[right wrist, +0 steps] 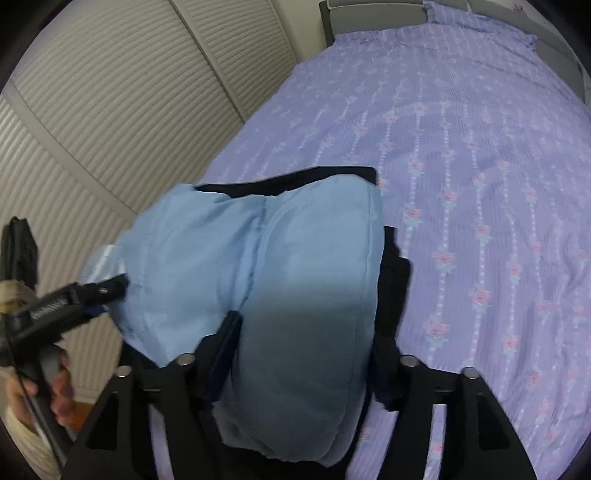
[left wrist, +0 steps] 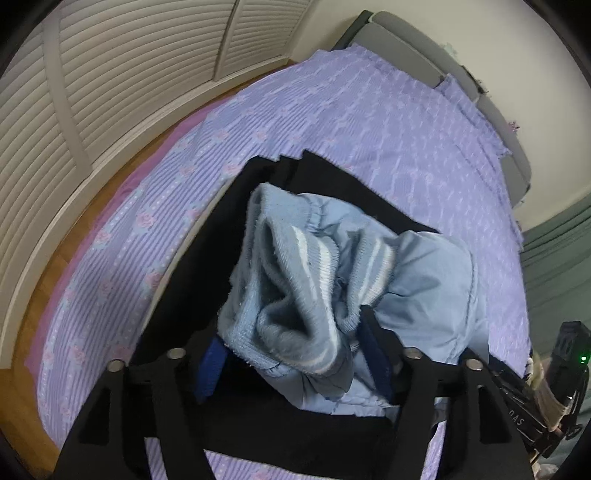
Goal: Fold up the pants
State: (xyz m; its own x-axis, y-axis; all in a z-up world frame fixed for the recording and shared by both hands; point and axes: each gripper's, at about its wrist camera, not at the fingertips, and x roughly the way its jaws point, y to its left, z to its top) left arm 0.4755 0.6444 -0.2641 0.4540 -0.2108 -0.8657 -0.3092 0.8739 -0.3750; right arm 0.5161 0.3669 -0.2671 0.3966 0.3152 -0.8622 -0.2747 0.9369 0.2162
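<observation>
— Left gripper [left wrist: 295,354]?
— Clamped on the light blue pants [left wrist: 332,280], a bunched ribbed striped band of fabric pinched between the blue-padded fingers [left wrist: 212,369]. Spilling forward over the fingertips, a smoother blue fold off to the right of them.
— Underneath?
— A black cloth [left wrist: 207,266], spread flat ahead of and below the left gripper, reaching out to the left of its fingers. Beneath that, the purple flowered bedspread [left wrist: 332,122].
— Right gripper [right wrist: 306,365]?
— Closed on a thick rounded fold of the same pants [right wrist: 258,258], fabric bulging up between and ahead of the fingers [right wrist: 225,343]. Black cloth [right wrist: 295,177] showing past the far edge of the fold and along its right side.
— Anything to the left of it?
— The left gripper [right wrist: 110,286], biting into the pants' left edge; behind it, blurred, the hand [right wrist: 44,387] on the handle.
— Farther ahead?
— Bedspread [right wrist: 461,184] stretching away ahead and to the right. White louvered doors [right wrist: 110,110] off to the left, grey headboard [right wrist: 369,7] straight ahead at the far end. From the left wrist view, the same doors [left wrist: 110,74] on the left, a strip of wooden floor [left wrist: 48,269] between them and the bed.
</observation>
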